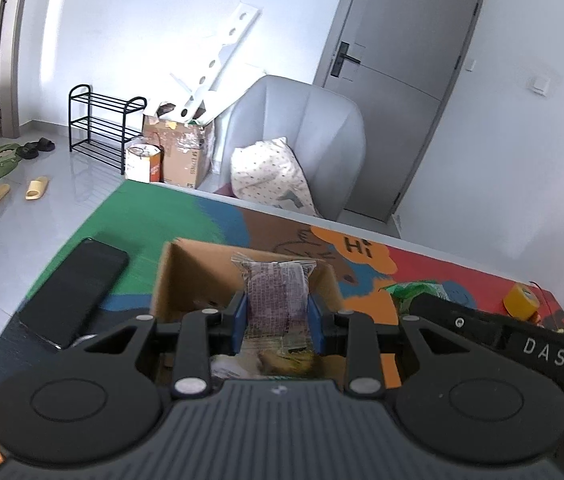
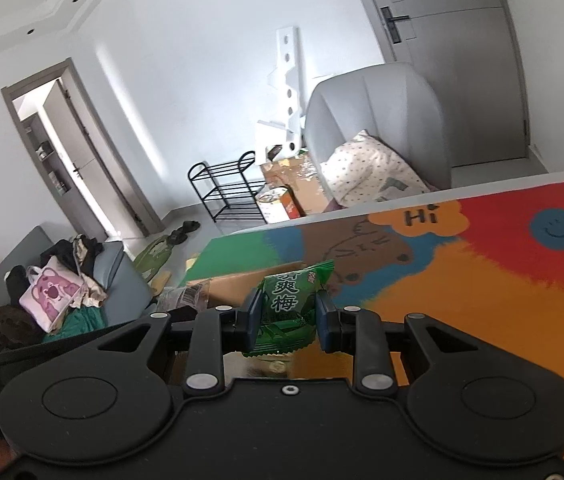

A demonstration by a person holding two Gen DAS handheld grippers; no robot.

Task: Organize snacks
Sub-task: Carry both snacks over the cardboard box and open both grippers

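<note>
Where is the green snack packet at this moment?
In the right wrist view, the green snack packet is clamped in the right tool, above the colourful mat, beside the cardboard box.

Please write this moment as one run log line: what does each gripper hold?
left gripper: shut on clear snack packet, over cardboard box | right gripper: shut on green snack packet | neither packet released yet

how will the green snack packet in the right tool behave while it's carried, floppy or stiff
Probably floppy: the green snack packet is thin crinkled film, and its top and bottom edges stick out unsupported beyond the right tool. Likely light for its size, looking puffy. The glossy wrapper may be slippery, though the pads pinch its middle.
</note>
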